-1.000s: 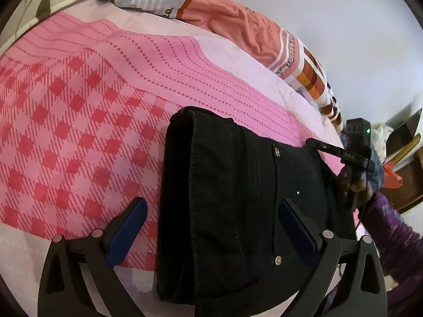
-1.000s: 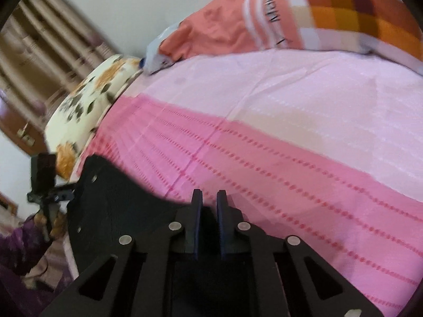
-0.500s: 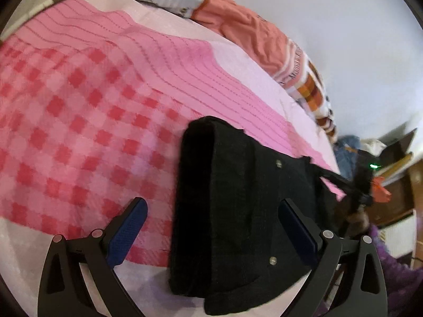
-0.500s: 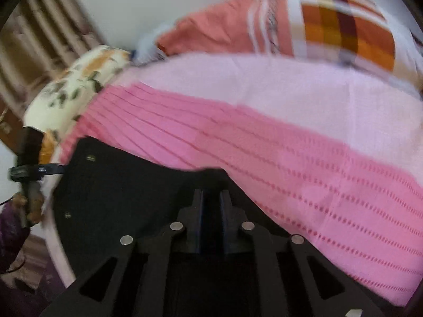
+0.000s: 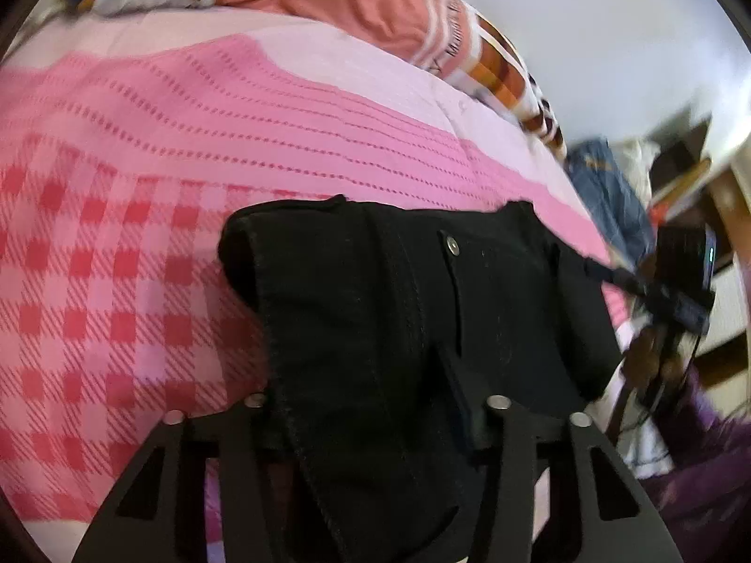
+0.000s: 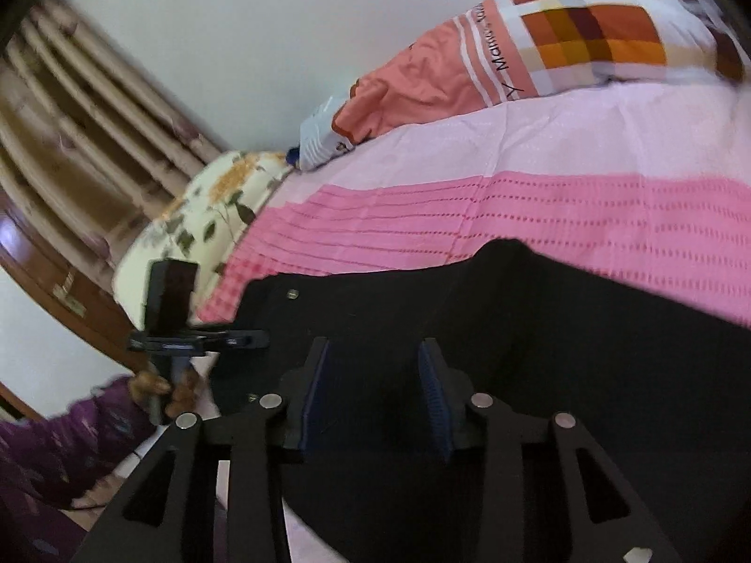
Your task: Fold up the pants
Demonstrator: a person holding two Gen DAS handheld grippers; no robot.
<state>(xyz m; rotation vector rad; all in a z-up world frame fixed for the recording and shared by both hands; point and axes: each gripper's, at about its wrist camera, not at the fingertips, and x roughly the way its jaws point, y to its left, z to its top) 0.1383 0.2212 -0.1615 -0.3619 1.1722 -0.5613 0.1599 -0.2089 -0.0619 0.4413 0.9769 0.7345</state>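
Note:
The black pants (image 5: 403, 300) lie folded into a thick bundle on the pink checked bedspread (image 5: 117, 258). My left gripper (image 5: 366, 403) is shut on the pants' near edge; the left finger is hidden under the cloth. In the right wrist view the pants (image 6: 540, 328) fill the lower middle. My right gripper (image 6: 373, 389) is open just above the black cloth, its blue pads apart with nothing between them. The left gripper with its camera (image 6: 171, 323) shows at that view's left, held by a hand in a purple sleeve.
An orange and checked quilt (image 6: 516, 51) lies along the wall at the far side of the bed. A floral pillow (image 6: 206, 216) sits at the bed's head by curtains. Blue jeans (image 5: 605, 187) and wooden furniture (image 5: 723, 216) stand beyond the bed's right edge.
My left gripper has closed from wide open onto the pants' near edge. My right gripper has opened from shut and let go of the cloth.

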